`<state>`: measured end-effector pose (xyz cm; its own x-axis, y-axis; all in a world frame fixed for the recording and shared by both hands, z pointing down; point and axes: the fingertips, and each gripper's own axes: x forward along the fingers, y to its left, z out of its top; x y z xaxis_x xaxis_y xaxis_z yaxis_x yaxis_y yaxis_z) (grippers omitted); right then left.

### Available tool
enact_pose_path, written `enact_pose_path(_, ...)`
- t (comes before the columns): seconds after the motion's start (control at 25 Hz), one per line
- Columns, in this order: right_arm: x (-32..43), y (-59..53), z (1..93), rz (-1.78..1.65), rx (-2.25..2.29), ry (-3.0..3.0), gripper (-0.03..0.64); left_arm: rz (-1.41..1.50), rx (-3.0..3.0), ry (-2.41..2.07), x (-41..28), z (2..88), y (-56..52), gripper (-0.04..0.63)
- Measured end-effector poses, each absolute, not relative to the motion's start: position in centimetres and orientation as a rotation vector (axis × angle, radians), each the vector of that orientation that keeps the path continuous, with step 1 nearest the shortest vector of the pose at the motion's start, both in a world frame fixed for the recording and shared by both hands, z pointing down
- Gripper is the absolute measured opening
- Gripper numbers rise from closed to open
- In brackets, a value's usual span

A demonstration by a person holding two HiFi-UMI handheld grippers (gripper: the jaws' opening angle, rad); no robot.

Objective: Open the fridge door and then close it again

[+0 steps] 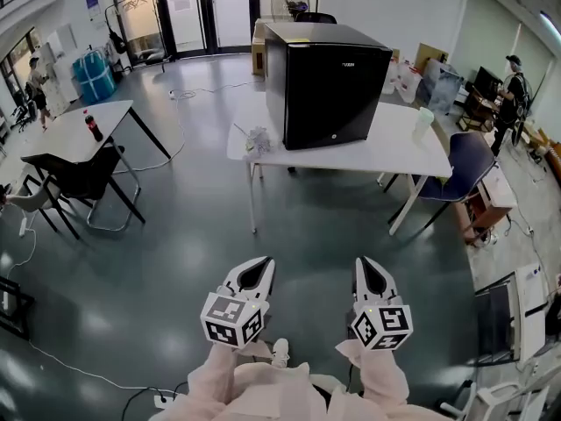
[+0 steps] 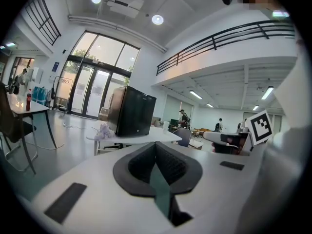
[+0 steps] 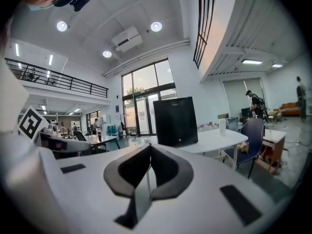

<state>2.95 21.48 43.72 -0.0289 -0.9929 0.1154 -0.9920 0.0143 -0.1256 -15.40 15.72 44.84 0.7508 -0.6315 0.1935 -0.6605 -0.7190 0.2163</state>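
Observation:
A black mini fridge (image 1: 326, 82) stands with its door closed on a white table (image 1: 351, 152) across the floor from me. It also shows in the left gripper view as the fridge (image 2: 130, 111) and in the right gripper view as the fridge (image 3: 175, 121). My left gripper (image 1: 263, 261) and right gripper (image 1: 364, 261) are held side by side low in the head view, pointing toward the fridge and well short of the table. The jaws of the left gripper (image 2: 156, 144) meet with nothing between them. So do those of the right gripper (image 3: 149, 146).
A blue chair (image 1: 465, 169) sits at the table's right end; a cup (image 1: 422, 121) and crumpled plastic (image 1: 259, 139) lie on it. At the left are a second table with a red bottle (image 1: 92, 125) and a black chair (image 1: 83, 178). A desk with a laptop (image 1: 508, 314) is at the right.

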Motion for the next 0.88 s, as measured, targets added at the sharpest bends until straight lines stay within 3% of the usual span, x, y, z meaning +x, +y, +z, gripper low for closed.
enact_pose_path(0.88,4.5,6.5,44.8,-0.333,-2.164,2.282,0.012,0.204,2.638,-1.016,-13.8,46.3,1.5,0.011)
